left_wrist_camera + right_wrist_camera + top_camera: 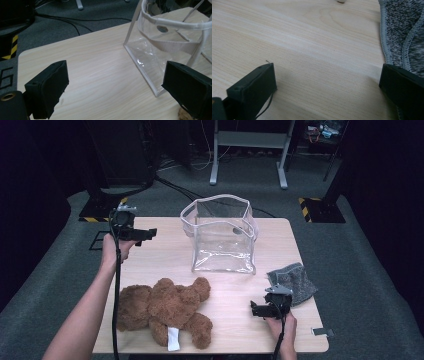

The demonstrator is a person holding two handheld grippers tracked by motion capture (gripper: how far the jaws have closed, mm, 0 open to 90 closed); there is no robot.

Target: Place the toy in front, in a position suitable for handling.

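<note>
Clear plastic bag (pixel 220 236) upright, open-topped, white-trimmed, beside left gripper (pixel 146 234)

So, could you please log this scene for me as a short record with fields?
surface: light wooden table
left tongs: open, above the table's far left part, holding nothing
right tongs: open, near front right, holding nothing
clear bag: upright, mouth open, far centre
teddy bear: brown, lying at front left
grey cloth: right edge, beside the right tongs
</note>
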